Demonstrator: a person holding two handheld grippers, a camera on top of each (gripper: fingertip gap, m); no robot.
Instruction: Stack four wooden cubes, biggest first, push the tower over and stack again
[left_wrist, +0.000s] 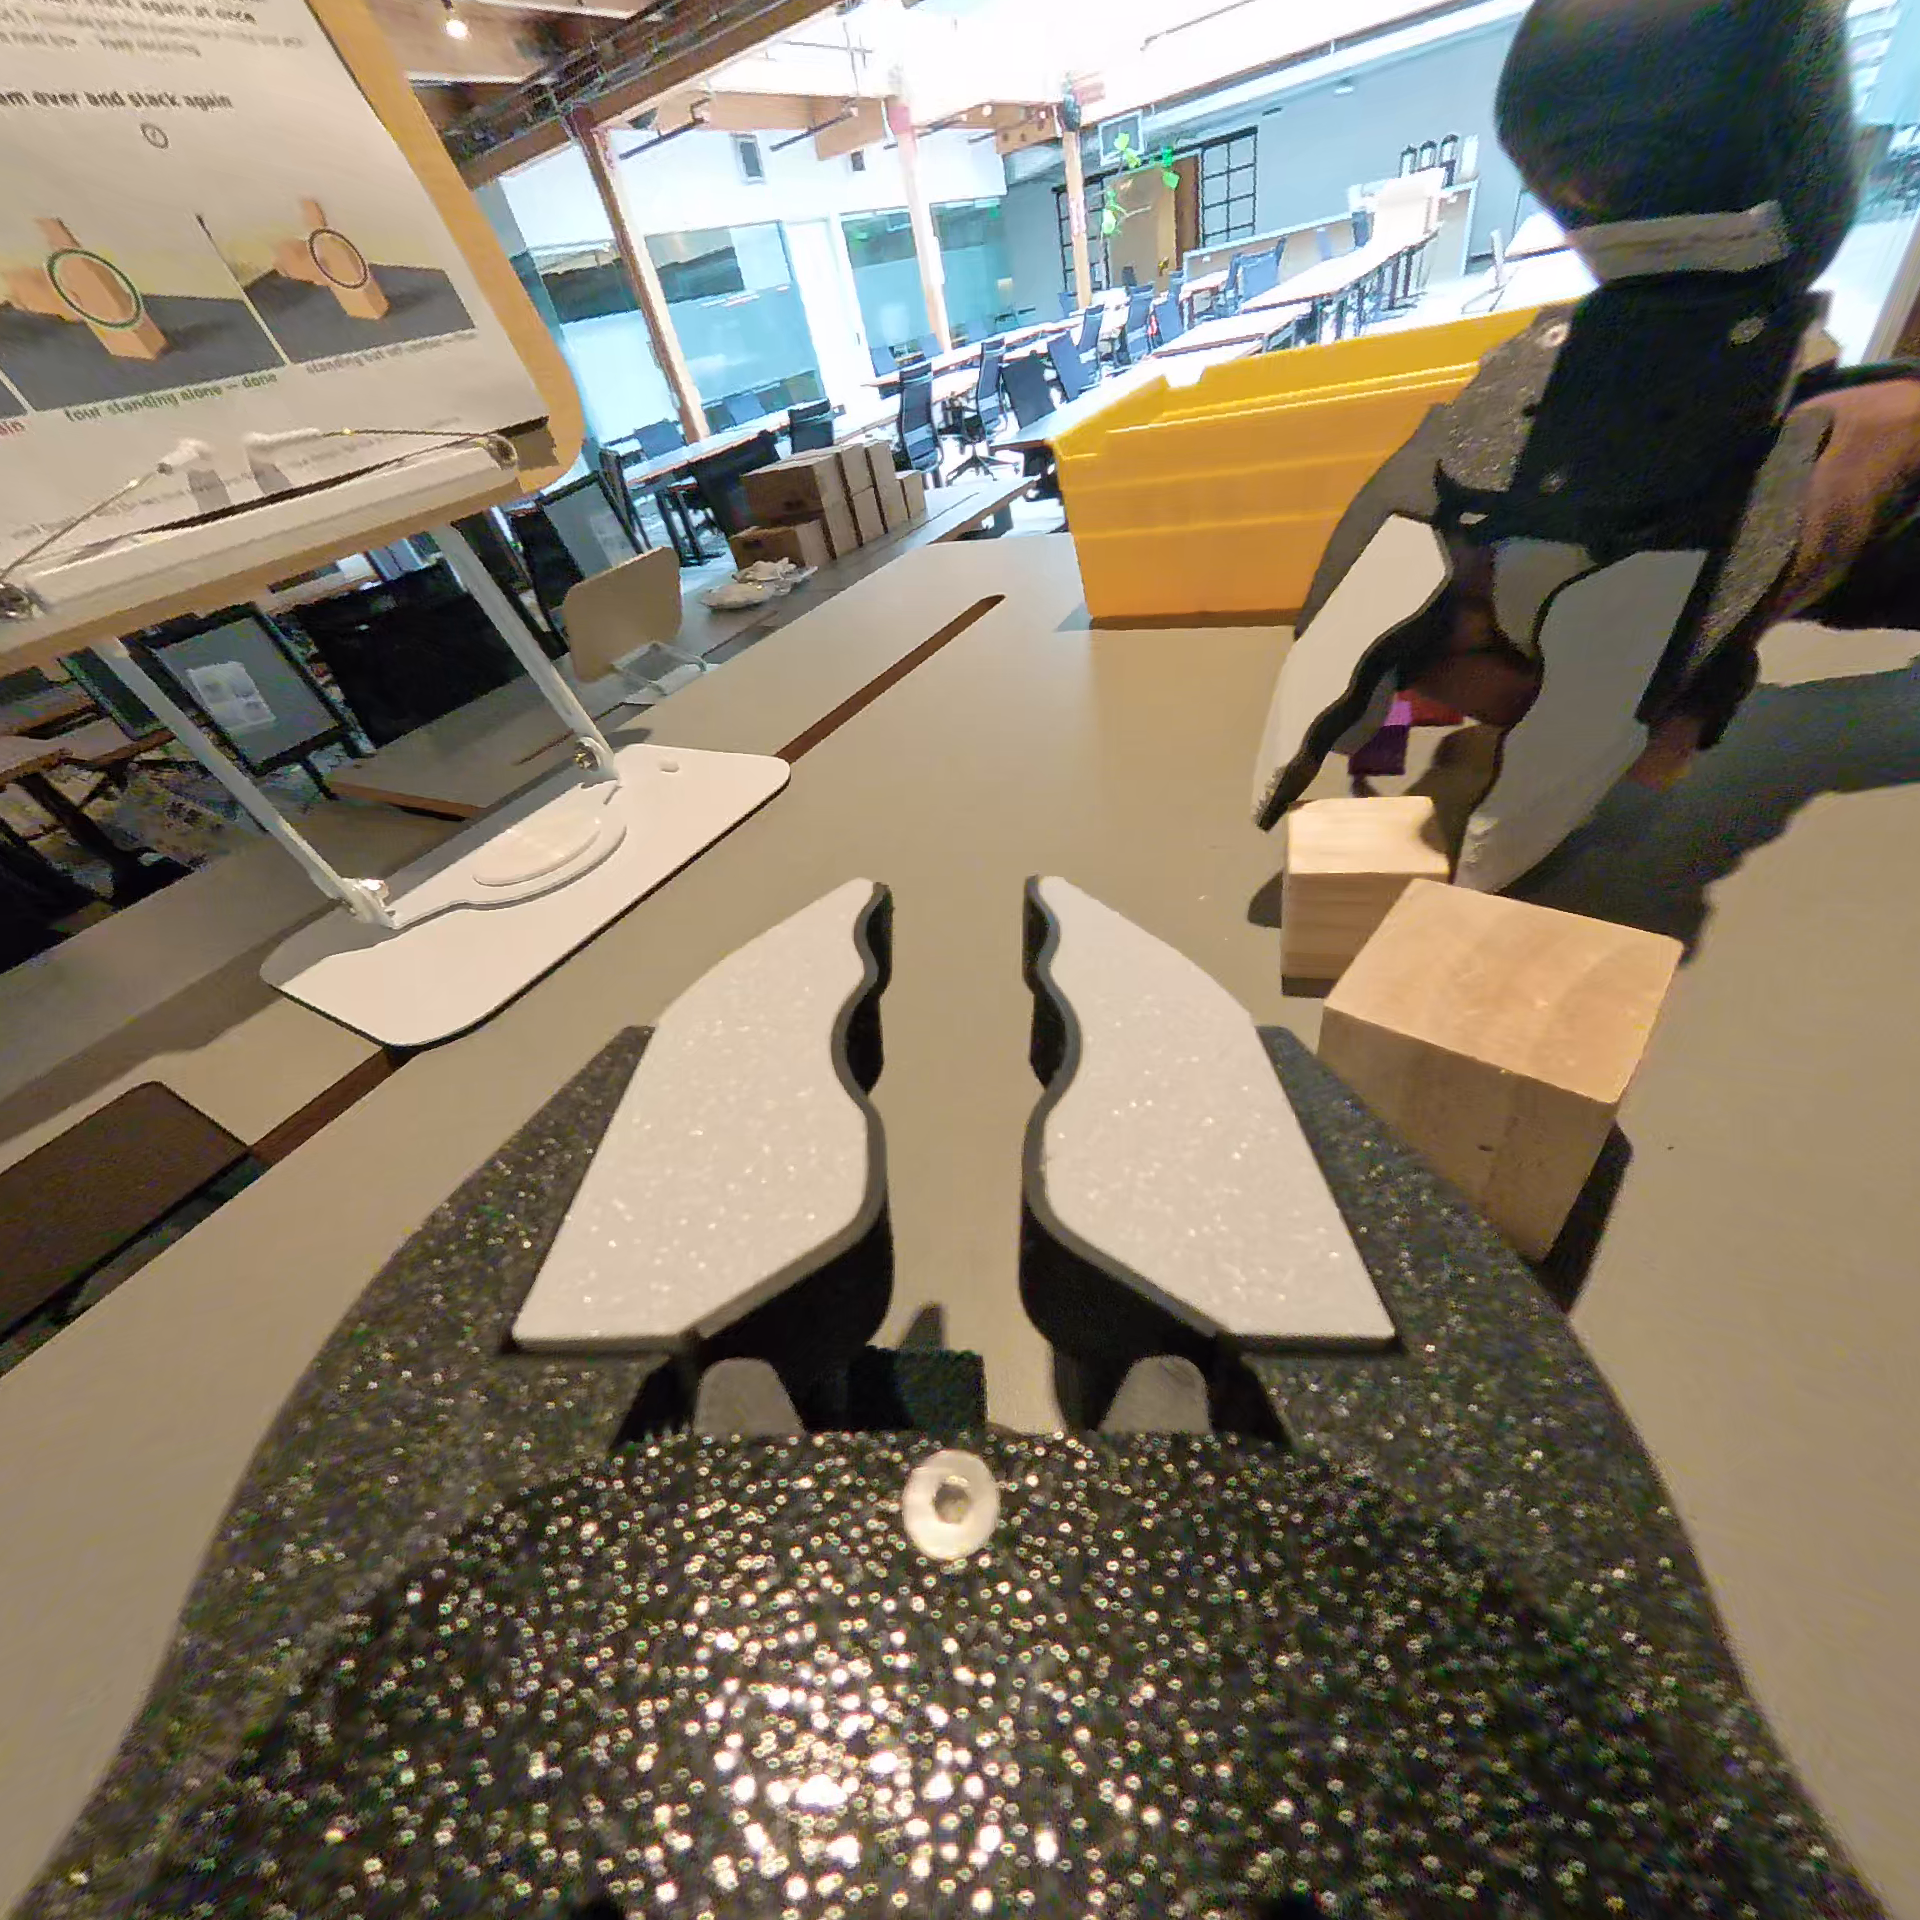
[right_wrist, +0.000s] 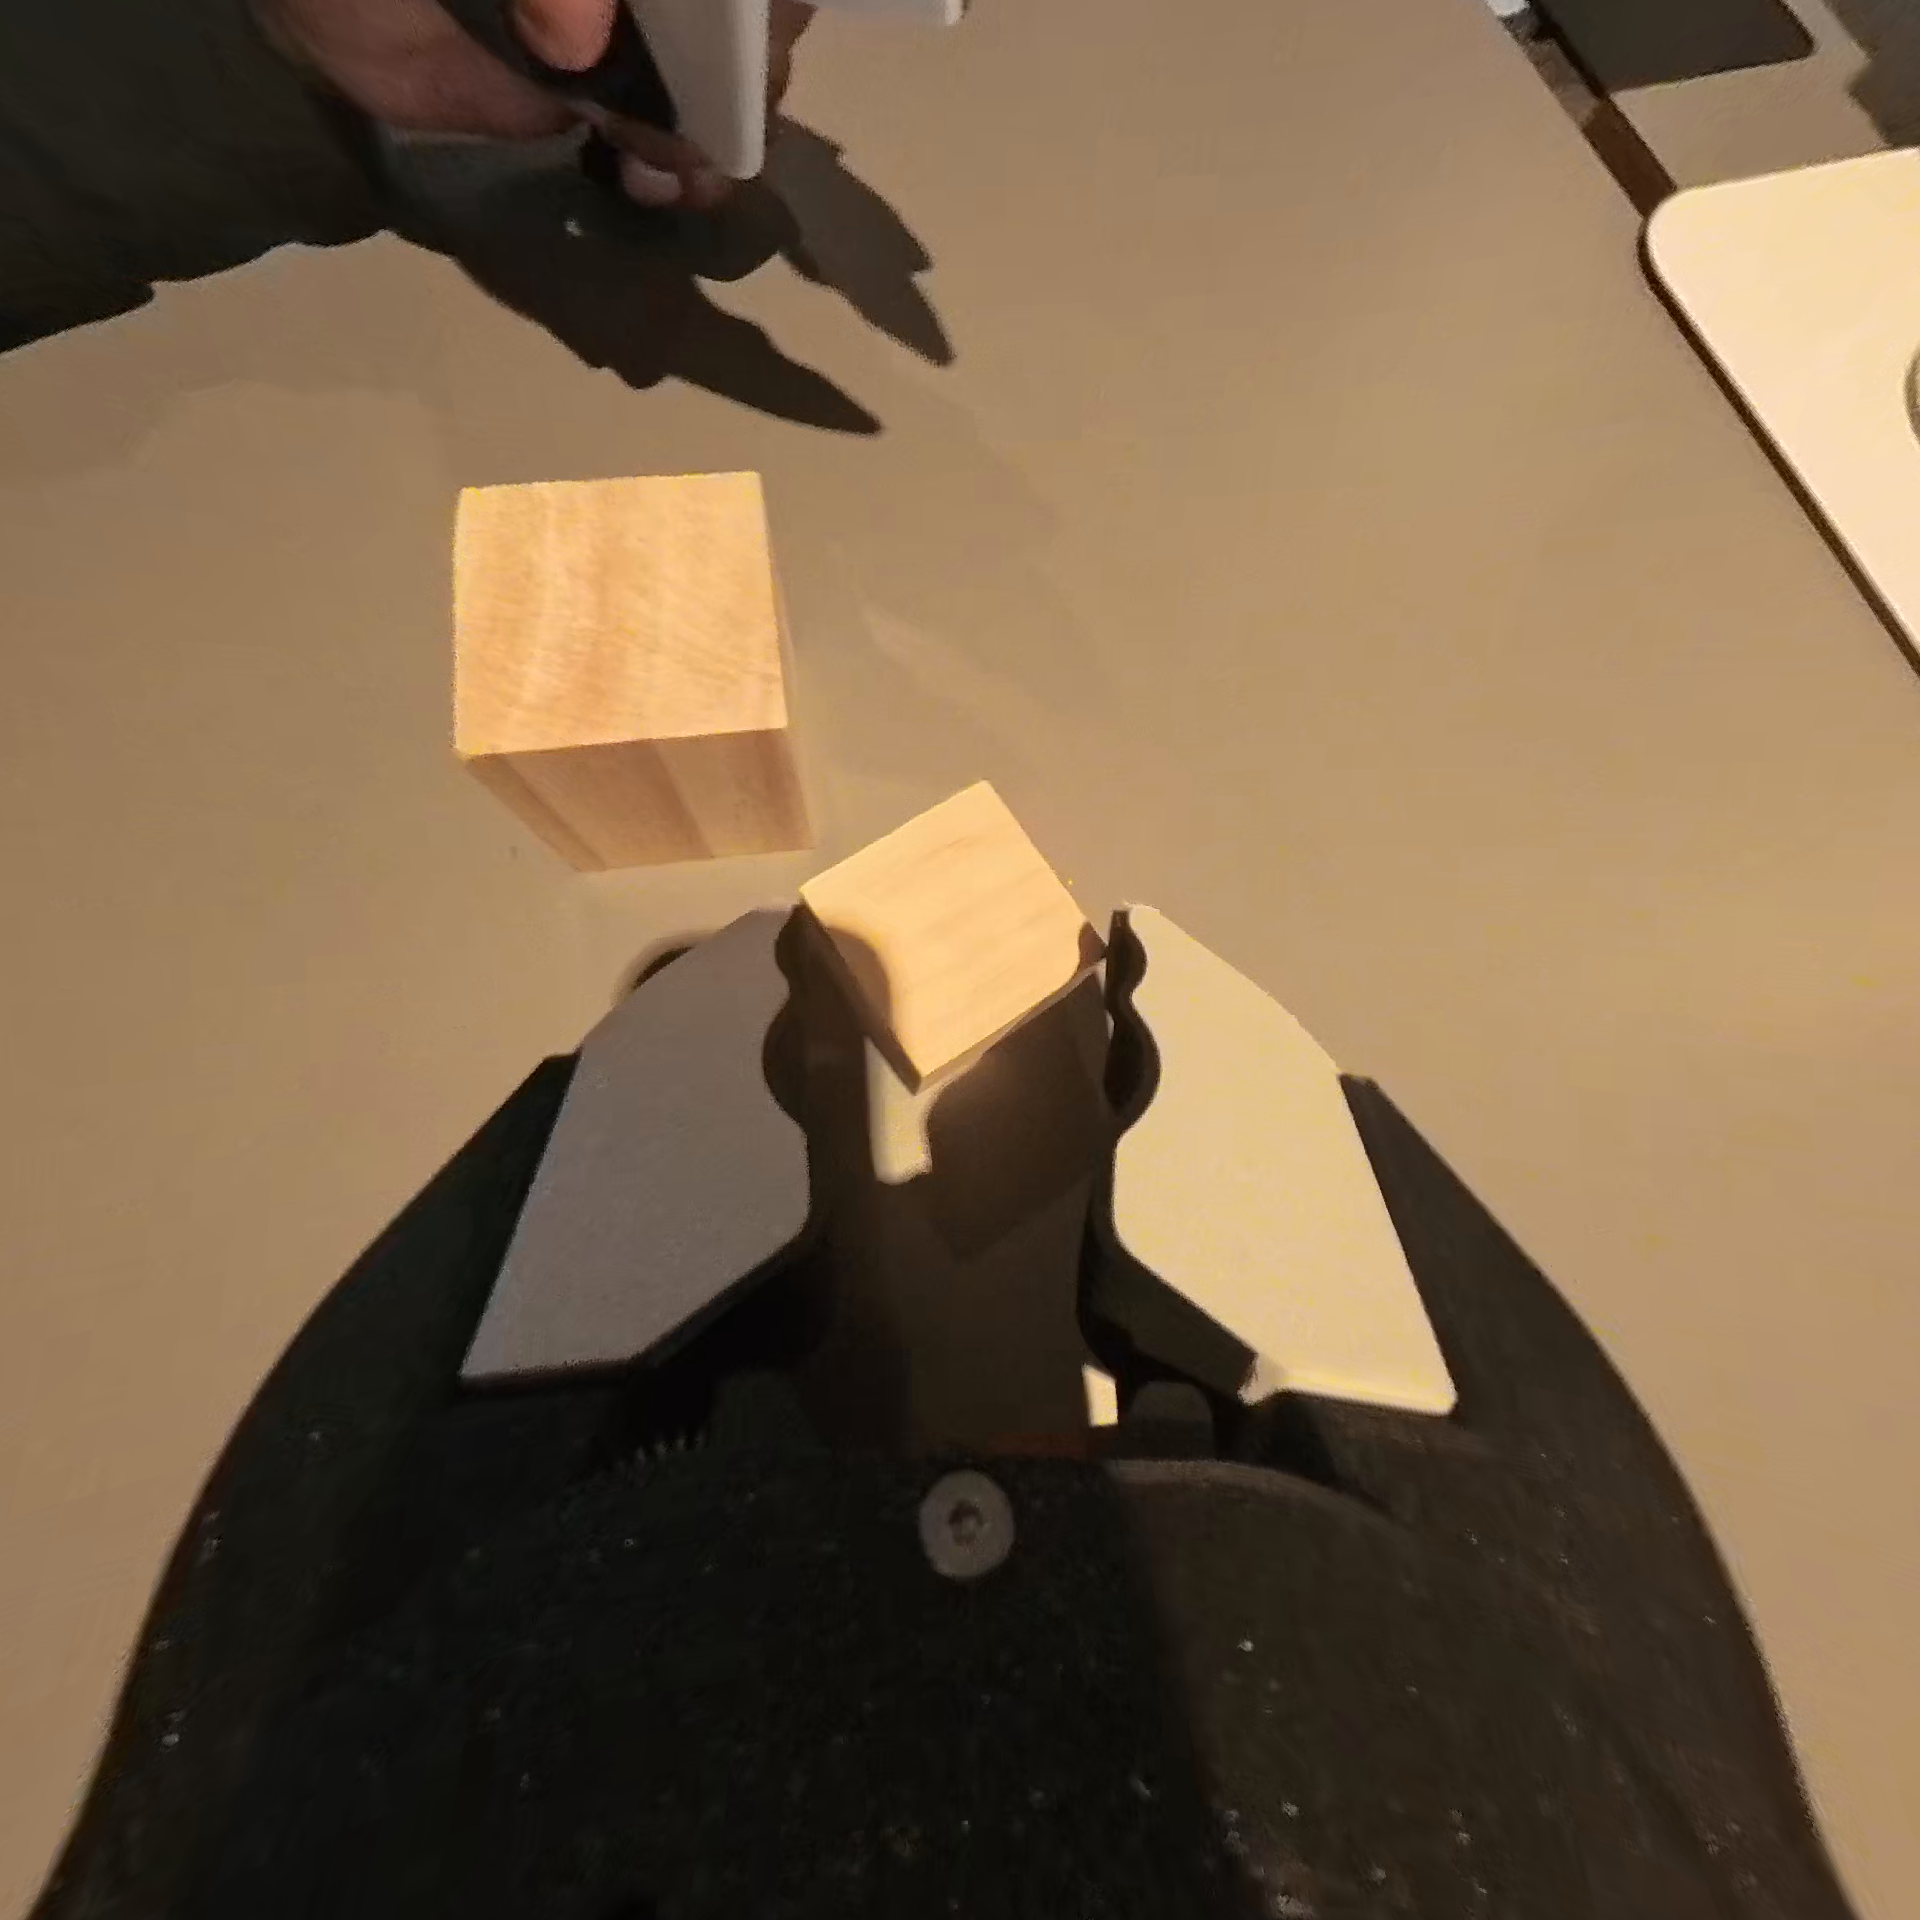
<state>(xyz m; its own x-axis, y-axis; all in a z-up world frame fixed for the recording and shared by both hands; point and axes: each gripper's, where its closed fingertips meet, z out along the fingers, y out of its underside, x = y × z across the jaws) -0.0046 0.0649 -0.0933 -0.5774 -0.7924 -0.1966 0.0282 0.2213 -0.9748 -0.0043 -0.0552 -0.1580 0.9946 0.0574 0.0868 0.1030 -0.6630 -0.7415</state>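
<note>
Left gripper low over the grey table, jaws parted with bare table between them, holding nothing. To its right, large wooden cube resting on the table. Just behind it, smaller wooden cube, very close; cannot tell whether they touch. Right gripper angled down over the smaller cube, one fingertip at its far top edge, the other at its right side; grip not clear. Hand holds that gripper. Document stand with white base at left. Yellow bins stacked at the table's far side.
</note>
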